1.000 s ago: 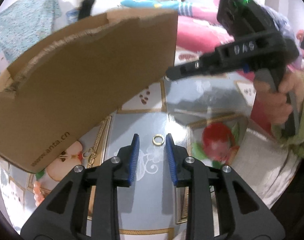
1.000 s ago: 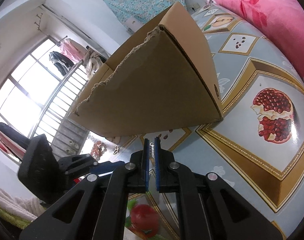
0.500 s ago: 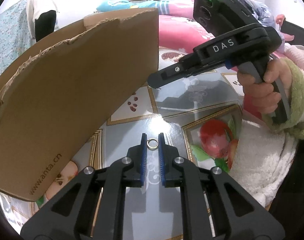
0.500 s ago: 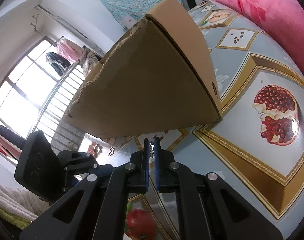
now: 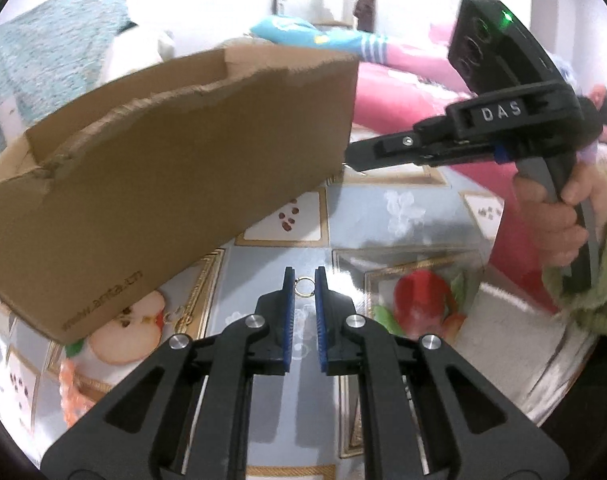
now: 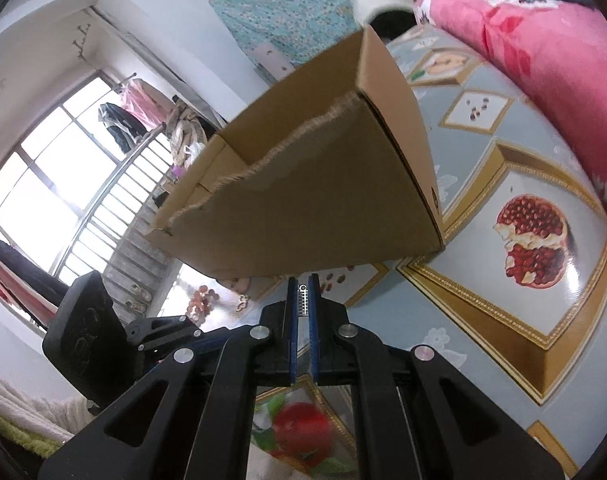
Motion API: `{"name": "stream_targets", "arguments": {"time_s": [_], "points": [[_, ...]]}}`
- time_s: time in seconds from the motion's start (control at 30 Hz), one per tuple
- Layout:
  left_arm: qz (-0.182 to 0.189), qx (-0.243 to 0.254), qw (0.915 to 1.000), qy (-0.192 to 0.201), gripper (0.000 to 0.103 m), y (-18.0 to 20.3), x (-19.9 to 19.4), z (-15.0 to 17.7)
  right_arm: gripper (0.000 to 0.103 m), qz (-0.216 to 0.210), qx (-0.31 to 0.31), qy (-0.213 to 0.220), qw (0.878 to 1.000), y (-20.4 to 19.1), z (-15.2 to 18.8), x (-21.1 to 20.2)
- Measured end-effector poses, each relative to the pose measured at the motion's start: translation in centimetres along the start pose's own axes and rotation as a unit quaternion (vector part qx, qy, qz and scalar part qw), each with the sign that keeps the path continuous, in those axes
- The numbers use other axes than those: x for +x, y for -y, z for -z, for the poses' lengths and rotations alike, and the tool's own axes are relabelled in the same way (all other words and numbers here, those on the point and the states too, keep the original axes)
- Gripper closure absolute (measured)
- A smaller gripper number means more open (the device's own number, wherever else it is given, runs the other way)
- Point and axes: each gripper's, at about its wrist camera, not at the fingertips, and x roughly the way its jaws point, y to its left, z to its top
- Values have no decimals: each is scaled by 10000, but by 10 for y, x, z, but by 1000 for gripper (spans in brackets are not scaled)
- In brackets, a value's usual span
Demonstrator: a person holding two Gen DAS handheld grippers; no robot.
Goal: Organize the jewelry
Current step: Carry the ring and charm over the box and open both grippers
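My left gripper (image 5: 304, 285) is shut on a small gold ring (image 5: 304, 286), held above the patterned tablecloth. My right gripper (image 6: 302, 298) is shut on a small silver hair clip (image 6: 303, 300) with a toothed edge. An open brown cardboard box (image 5: 175, 176) with torn rims stands just beyond both grippers; it also shows in the right wrist view (image 6: 323, 192). In the left wrist view the right gripper (image 5: 349, 166) reaches toward the box's right corner. A small gold piece of jewelry (image 6: 243, 301) lies on the table by the box's base.
The table (image 6: 483, 280) carries a glossy fruit-print cloth. A pink quilt (image 6: 543, 60) lies behind the table. A white towel (image 5: 523, 328) lies at the table's right edge. A window with railings (image 6: 63, 184) is at the left. A person stands in the far background.
My left gripper closed on the gold ring and lifted it off the cloth. My right gripper, holding the clip, rose higher against the box, whose open top now shows.
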Motion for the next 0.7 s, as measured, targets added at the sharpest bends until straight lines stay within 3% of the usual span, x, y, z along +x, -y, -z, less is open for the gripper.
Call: {"name": "stream_targets", "arguments": {"time_s": [0.43,0.53,0.7], "points": [[-297,-487,9904,1258,94,-17,-81,-61,98,-168,-828,507,9951,-53,-53,-27],[-475,-686,9883,1275,94,-35,-78,-77,98,-69,-991,479,9939,-61,-71,-19],[-570,-1223,9873,836,94,-75,-51,-99,98,328,-1027,127,9941,-58,-98,10]]}}
